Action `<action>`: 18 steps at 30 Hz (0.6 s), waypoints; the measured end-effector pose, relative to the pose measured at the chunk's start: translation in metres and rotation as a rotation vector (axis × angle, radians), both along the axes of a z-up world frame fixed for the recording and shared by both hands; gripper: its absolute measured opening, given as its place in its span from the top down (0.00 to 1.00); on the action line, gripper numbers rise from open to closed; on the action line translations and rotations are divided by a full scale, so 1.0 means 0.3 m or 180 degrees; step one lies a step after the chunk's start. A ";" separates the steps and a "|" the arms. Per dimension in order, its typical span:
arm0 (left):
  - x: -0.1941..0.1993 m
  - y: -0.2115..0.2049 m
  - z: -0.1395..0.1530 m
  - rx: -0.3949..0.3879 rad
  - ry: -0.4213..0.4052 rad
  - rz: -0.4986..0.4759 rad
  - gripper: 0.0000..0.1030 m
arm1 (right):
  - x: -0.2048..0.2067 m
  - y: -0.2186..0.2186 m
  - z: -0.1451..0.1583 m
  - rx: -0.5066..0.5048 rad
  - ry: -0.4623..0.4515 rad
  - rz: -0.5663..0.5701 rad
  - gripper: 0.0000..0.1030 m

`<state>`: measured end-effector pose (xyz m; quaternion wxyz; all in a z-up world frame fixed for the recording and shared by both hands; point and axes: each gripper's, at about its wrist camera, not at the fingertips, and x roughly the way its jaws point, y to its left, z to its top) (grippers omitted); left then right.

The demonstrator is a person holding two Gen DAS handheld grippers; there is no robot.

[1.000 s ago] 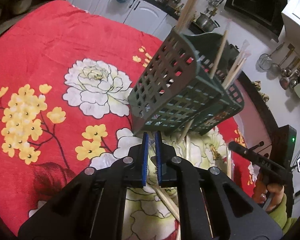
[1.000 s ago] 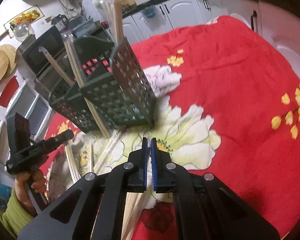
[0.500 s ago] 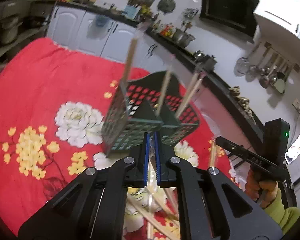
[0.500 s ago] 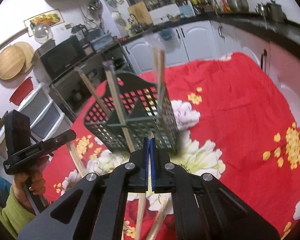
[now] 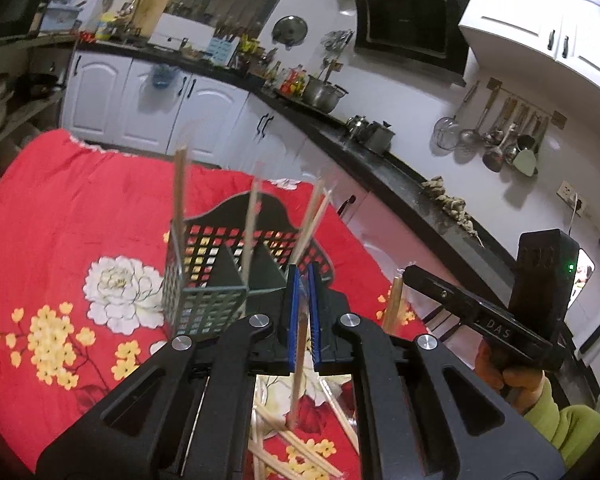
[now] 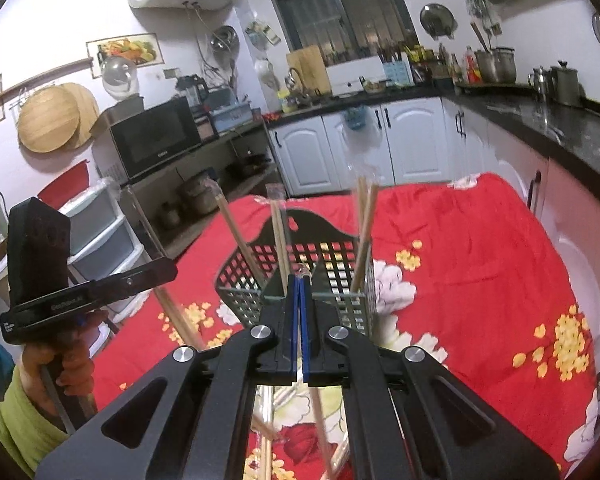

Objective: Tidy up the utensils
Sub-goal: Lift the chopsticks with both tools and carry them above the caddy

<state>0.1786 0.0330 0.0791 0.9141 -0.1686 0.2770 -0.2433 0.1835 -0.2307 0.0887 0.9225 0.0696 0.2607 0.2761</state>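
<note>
Both grippers, left and right, pinch wrapped wooden chopsticks near a dark green slotted plastic utensil basket standing farther off on a red floral tablecloth, with loose chopsticks below.

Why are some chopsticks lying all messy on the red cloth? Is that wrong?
Yes, a bit. Several wrapped chopsticks lie crisscrossed on the red cloth instead of standing in the green basket. The ones already in the basket lean in different directions. Each gripper, left and right, is shut on one chopstick.
</note>
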 end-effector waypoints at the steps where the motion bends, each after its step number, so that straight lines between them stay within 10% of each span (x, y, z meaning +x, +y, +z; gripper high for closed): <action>1: -0.002 -0.005 0.008 0.0001 -0.0022 -0.0009 0.98 | -0.004 0.002 0.011 0.0010 -0.0041 0.0001 0.99; 18: 0.011 -0.025 0.188 0.0019 -0.0420 -0.0018 0.98 | 0.003 0.019 0.181 0.0169 -0.0540 -0.0031 0.99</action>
